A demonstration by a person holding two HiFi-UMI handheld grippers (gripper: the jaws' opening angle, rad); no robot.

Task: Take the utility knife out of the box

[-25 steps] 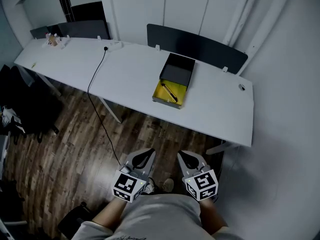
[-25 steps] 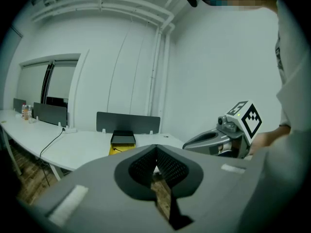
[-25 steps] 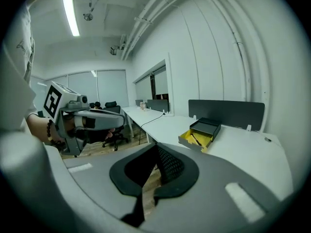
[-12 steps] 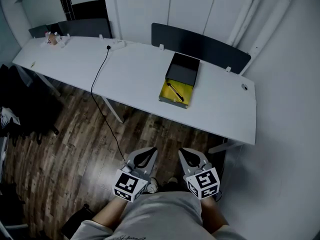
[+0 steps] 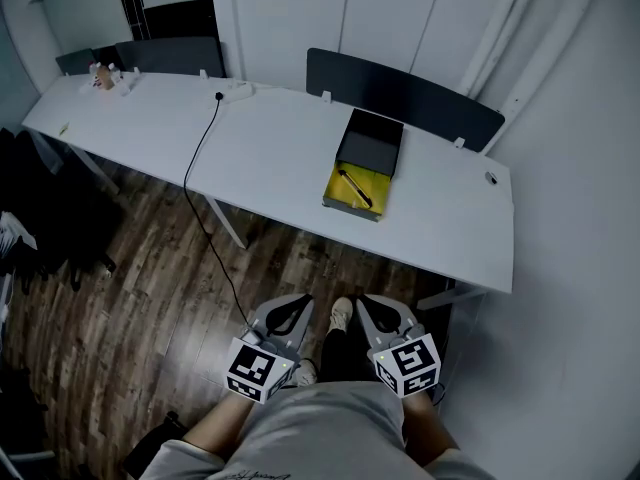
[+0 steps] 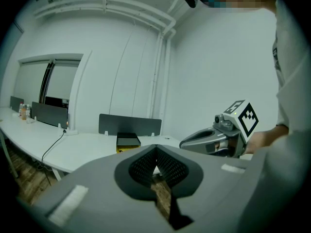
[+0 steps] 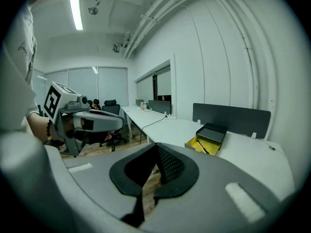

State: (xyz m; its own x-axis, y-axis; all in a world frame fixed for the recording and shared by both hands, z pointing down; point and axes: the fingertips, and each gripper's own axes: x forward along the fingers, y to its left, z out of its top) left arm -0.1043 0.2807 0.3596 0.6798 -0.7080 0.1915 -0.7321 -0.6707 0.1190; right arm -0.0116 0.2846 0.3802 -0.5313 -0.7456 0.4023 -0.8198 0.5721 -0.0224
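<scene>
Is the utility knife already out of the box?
No, the utility knife lies on the yellow lining inside the open box on the white table.

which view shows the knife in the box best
Head view: it looks down into the open box, knife lying on the yellow bottom. Right gripper view shows a thin dark line; left gripper view shows only the box's side.

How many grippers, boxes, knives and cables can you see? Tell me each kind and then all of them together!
grippers: 2, the left gripper and the right gripper
box: 1
knife: 1
cable: 1
total: 5
</scene>
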